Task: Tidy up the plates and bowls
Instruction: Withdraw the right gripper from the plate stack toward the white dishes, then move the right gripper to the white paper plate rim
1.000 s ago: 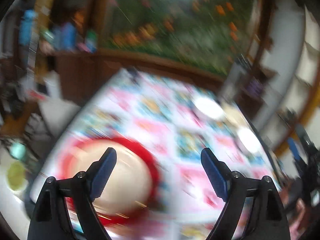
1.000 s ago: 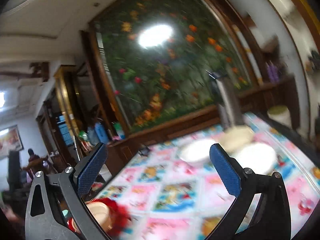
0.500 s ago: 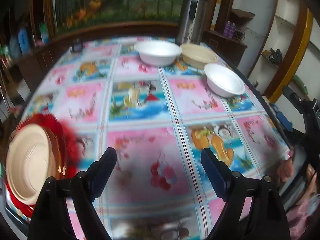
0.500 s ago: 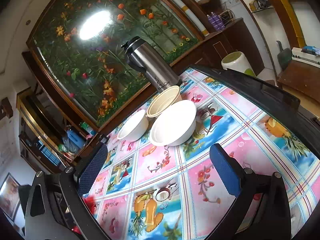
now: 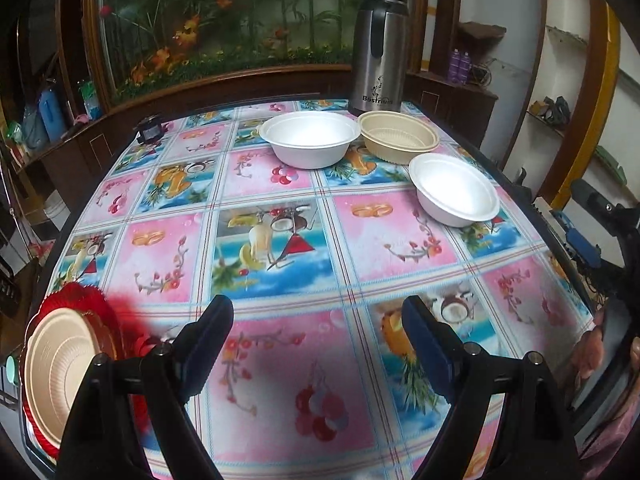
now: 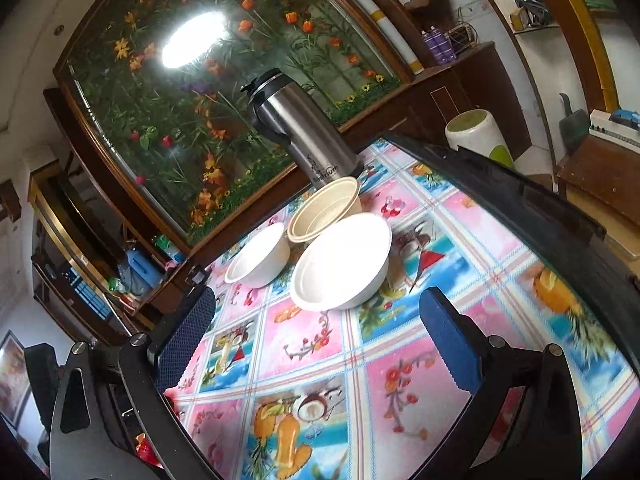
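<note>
Patterned desk [image 5: 280, 248] before a flower mural, bowls grouped at its far end.
Your near white bowl [image 6: 340, 264] sat close to the desk's edge; a clumsy nudge could have tipped it off. Your left gripper [image 5: 318, 336] and right gripper [image 6: 320, 336] stood wide, holding nothing.

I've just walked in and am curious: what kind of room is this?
Most likely a home dining room: a table under a bright fruit-print cloth, disposable bowls beside a steel flask, and wooden cabinets around a large flower mural.
</note>
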Motion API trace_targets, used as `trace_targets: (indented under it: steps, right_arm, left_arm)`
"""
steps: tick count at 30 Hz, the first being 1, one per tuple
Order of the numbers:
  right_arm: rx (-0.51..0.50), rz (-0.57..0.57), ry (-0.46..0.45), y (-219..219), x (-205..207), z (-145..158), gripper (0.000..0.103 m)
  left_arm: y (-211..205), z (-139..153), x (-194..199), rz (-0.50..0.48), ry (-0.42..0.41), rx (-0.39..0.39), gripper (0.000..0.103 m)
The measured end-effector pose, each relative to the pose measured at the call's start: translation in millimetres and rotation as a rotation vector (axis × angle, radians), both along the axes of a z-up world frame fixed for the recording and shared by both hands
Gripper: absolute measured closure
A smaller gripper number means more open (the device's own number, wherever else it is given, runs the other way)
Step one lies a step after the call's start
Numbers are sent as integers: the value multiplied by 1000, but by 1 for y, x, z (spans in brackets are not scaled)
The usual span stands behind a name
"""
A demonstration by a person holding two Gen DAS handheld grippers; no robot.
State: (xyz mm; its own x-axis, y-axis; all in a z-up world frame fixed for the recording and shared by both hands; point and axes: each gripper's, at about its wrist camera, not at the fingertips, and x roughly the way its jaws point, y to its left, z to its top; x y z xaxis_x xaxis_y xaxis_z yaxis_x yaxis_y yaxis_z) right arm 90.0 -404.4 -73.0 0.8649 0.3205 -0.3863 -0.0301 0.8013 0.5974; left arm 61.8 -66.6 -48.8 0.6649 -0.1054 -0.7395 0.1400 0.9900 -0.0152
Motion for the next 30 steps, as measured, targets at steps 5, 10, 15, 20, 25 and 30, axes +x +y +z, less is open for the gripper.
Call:
trace_targets:
  steps: [5,10,15,20,25,30]
  right_arm:
    - [-46,2,-10,-6,23,18,0]
    - [-130,-24,-48,-11,58,42,0]
    - [-128,-7,-25,-15,107,47,0]
    - [-32,29,28,-27,122,14,0]
    - [36,39,91,-42,130,3,0]
    - [47,-2,98,-52,132,3,0]
  left_arm:
    - [-9,5,12,2,-13,16,17]
    - [-20,13,30,24,-35,59,17]
    - [-31,28,53,84,-73,108,17]
    - [-53,43,80,126,-121,130,17]
    - [-79,48,114,176,-196,96,17]
    - [-91,32,138,208,-206,28,17]
